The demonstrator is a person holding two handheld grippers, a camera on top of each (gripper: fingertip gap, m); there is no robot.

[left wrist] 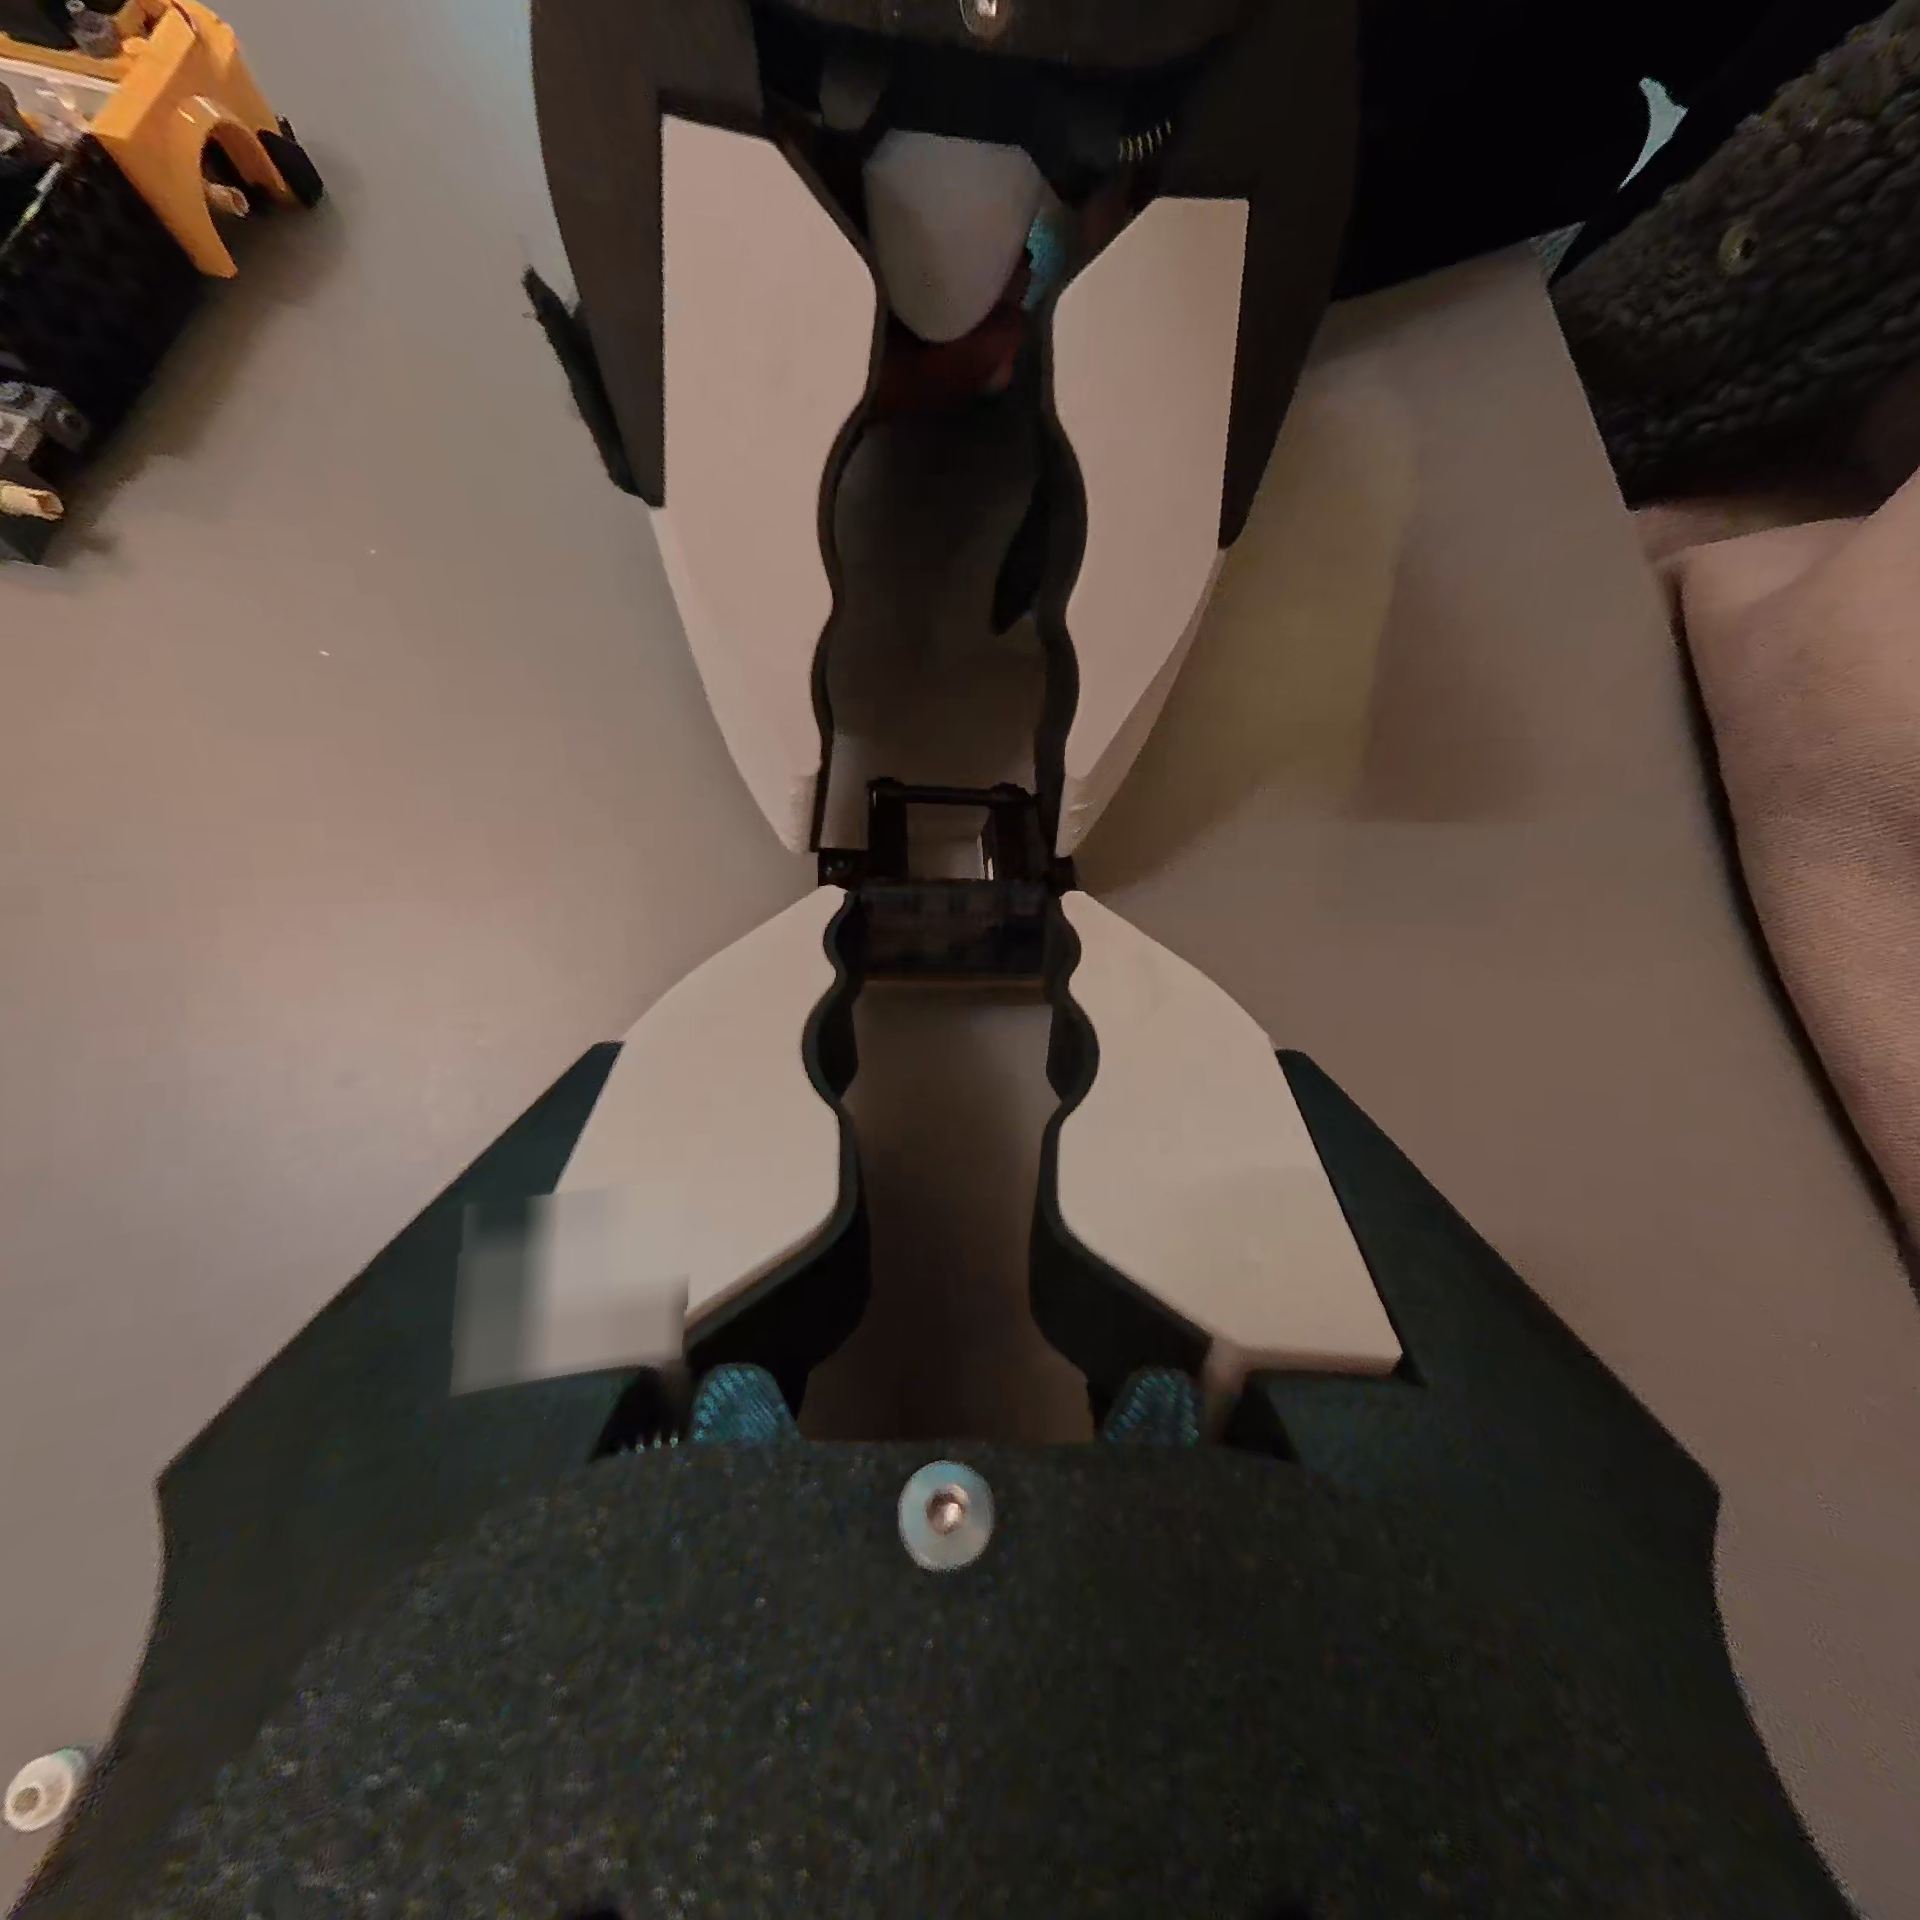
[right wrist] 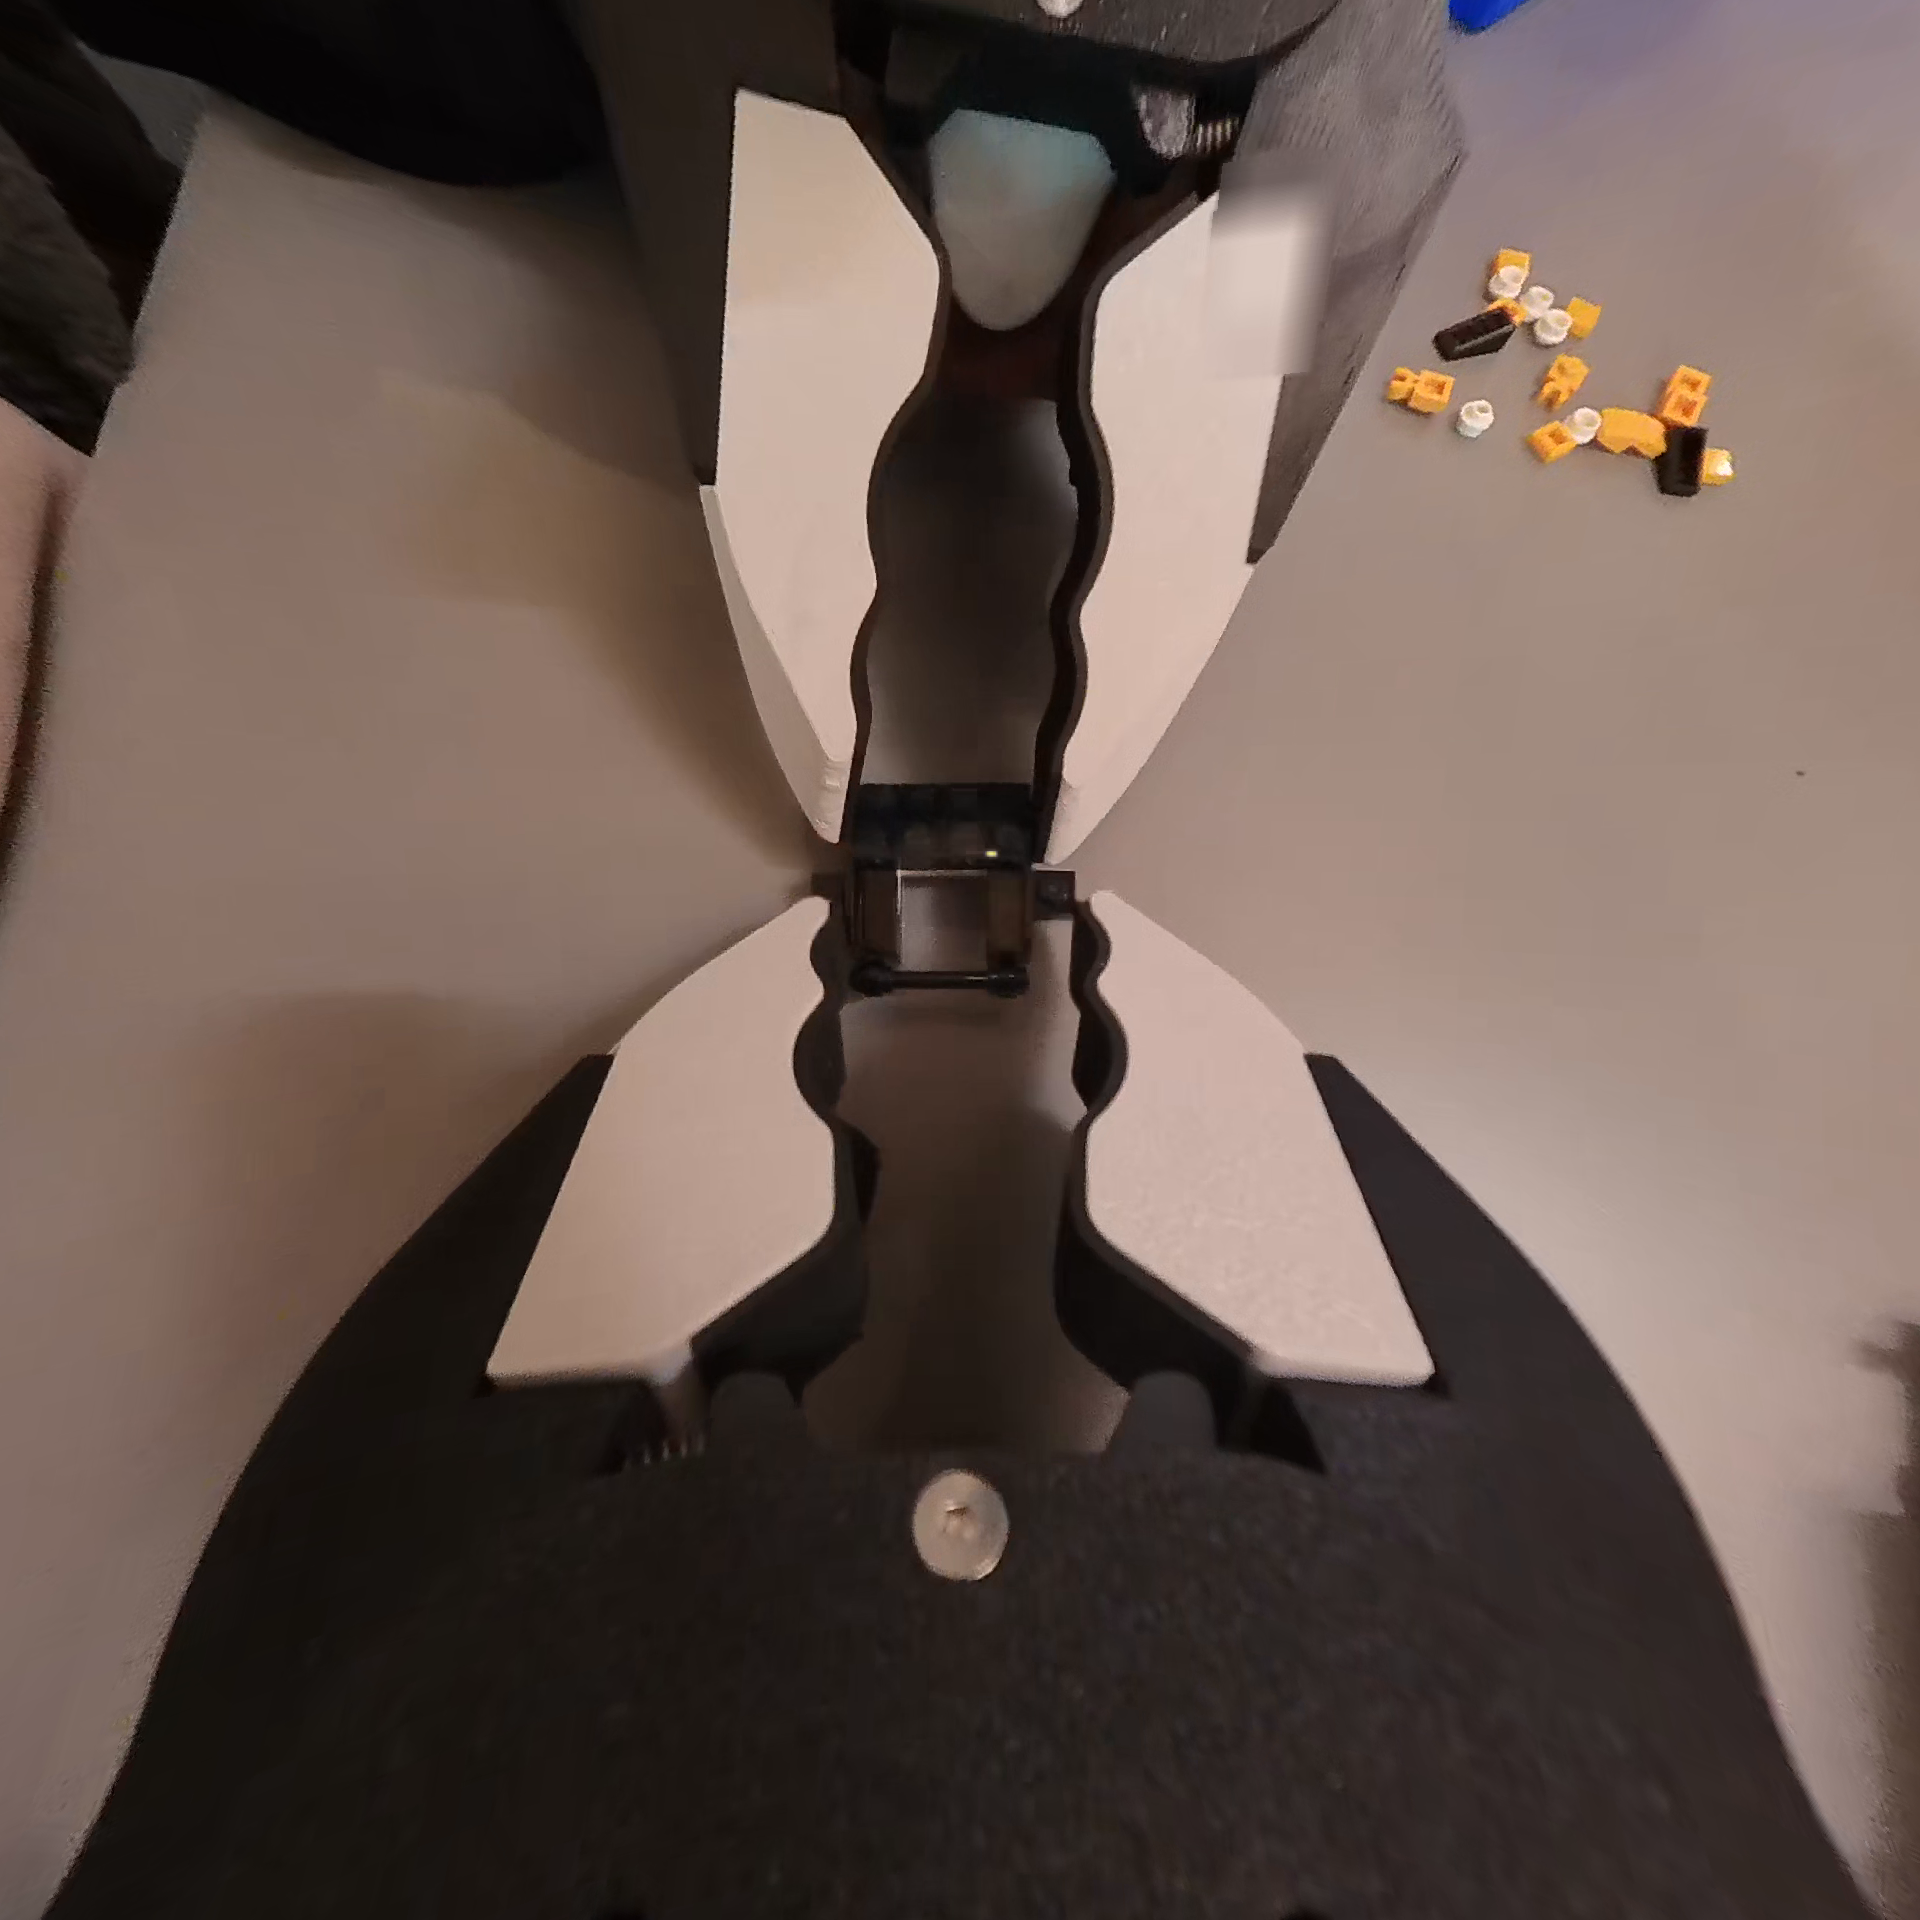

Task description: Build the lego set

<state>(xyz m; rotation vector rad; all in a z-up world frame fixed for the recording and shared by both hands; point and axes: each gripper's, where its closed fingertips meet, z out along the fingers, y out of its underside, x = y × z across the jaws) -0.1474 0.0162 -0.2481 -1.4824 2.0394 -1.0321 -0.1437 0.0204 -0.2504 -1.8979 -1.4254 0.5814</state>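
Observation:
My two grippers face each other tip to tip over the grey table. In the left wrist view my left gripper (left wrist: 951, 940) comes up from the bottom and is shut on a small black brick (left wrist: 951, 925). The right gripper (left wrist: 945, 831) comes down from the top, shut on a black frame piece with a thin bar (left wrist: 940, 805). In the right wrist view my right gripper (right wrist: 951, 925) holds that frame piece (right wrist: 935, 982), and the left gripper (right wrist: 943, 821) holds the black brick (right wrist: 940, 816). The two pieces touch each other.
A yellow and black lego build (left wrist: 156, 135) stands at the top left of the left wrist view. Several loose yellow, white and black pieces (right wrist: 1558, 384) lie on the table (right wrist: 364, 727) at the upper right. A dark sleeve (left wrist: 1766, 312) is at the right. My left and right fingertips are right by each other.

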